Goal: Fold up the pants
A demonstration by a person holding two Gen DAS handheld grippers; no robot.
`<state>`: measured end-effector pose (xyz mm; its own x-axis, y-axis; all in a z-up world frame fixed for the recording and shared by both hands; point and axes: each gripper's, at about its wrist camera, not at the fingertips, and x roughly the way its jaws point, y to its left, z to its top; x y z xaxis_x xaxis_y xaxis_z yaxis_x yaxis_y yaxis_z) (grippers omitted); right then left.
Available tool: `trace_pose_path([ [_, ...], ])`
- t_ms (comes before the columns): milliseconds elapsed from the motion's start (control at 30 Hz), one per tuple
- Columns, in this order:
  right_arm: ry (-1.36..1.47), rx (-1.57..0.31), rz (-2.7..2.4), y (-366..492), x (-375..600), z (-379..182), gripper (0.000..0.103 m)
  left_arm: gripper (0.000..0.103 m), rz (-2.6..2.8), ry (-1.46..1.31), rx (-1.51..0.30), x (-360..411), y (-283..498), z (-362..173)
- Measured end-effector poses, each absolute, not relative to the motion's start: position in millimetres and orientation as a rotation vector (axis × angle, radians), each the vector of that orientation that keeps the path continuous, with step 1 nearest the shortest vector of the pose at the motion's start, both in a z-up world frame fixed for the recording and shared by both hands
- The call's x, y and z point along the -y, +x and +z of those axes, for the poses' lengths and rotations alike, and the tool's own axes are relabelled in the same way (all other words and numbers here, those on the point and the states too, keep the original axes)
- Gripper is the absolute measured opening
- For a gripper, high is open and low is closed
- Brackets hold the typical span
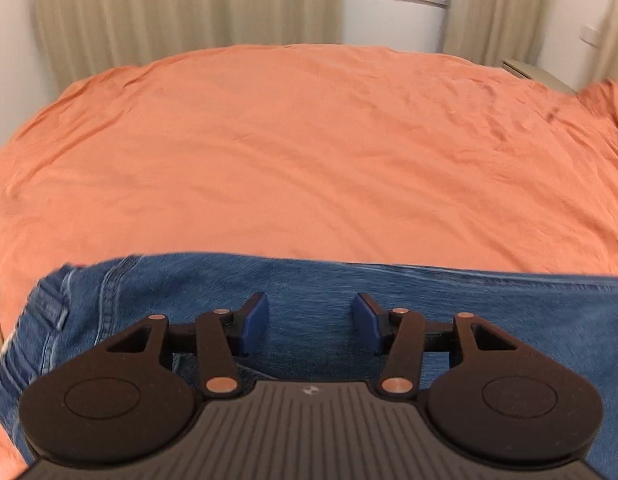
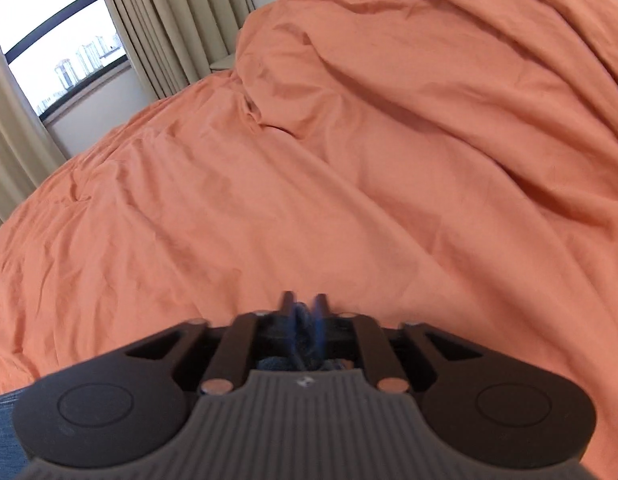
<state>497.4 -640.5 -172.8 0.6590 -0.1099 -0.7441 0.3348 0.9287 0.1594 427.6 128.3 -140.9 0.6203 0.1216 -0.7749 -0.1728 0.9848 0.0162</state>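
The jeans [image 1: 309, 284] run off the left wrist view's right and lower edges, while the right gripper [image 2: 303, 308] is motion-blurred, hiding most of its pinched denim.

text: no readable words or numbers are showing in either view; mark: a small pale emblem is sitting on the ribbed body of the left gripper [image 1: 311, 312], too small to read; same emblem is showing on the right gripper [image 2: 303, 308], likewise illegible
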Motion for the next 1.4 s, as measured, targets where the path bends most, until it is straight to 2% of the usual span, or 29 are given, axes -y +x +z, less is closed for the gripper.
trace_pose_path([
  [33,0.292,-0.812,-0.232,493.0,639.5,-167.9,0.031,0.059,0.128,-0.038,-0.893,-123.6,428.9,-138.9],
  [200,0.217,-0.842,-0.141,479.5,620.4,-149.9,0.032,0.064,-0.101,0.204,-0.924,-84.2,440.2,-129.6],
  [467,0.156,-0.892,-0.129,488.7,607.5,-158.1,0.032,0.07,-0.298,0.527,-0.944,-24.6,465.3,-137.0],
  [700,0.15,-0.904,-0.128,497.2,609.9,-170.8,0.032,0.072,-0.392,0.601,-1.026,-5.0,498.6,-164.7],
  [733,0.146,-0.903,-0.127,497.6,610.3,-172.9,0.032,0.07,-0.401,0.59,-1.045,-3.9,502.4,-168.0],
  [800,0.147,-0.899,-0.125,498.1,611.8,-175.5,0.032,0.056,-0.418,0.56,-1.071,-3.3,506.0,-172.5],
  [833,0.153,-0.896,-0.124,498.3,612.8,-176.6,0.032,0.042,-0.433,0.537,-1.086,-3.8,506.4,-173.4],
  [900,0.157,-0.893,-0.12,498.3,614.1,-178.8,0.032,0.029,-0.44,0.539,-1.078,-0.9,500.9,-173.7],
  [933,0.157,-0.89,-0.12,498.4,614.1,-179.5,0.032,0.014,-0.446,0.561,-1.07,2.1,496.3,-173.9],
  [967,0.157,-0.888,-0.118,498.3,614.0,-180.0,0.032,0.01,-0.429,0.6,-1.052,5.9,490.9,-174.7],
  [1033,0.155,-0.875,-0.125,496.4,614.5,-180.2,0.027,0.006,-0.394,0.636,-1.008,9.6,480.6,-171.7],
  [1100,0.17,-0.859,-0.122,494.5,615.3,-178.5,0.0,0.004,-0.361,0.626,-0.967,8.9,472.7,-167.0],
  [1400,0.113,-0.716,-0.142,477.9,613.7,-152.0,0.0,0.003,-0.245,0.552,-0.821,11.2,451.1,-135.4],
])
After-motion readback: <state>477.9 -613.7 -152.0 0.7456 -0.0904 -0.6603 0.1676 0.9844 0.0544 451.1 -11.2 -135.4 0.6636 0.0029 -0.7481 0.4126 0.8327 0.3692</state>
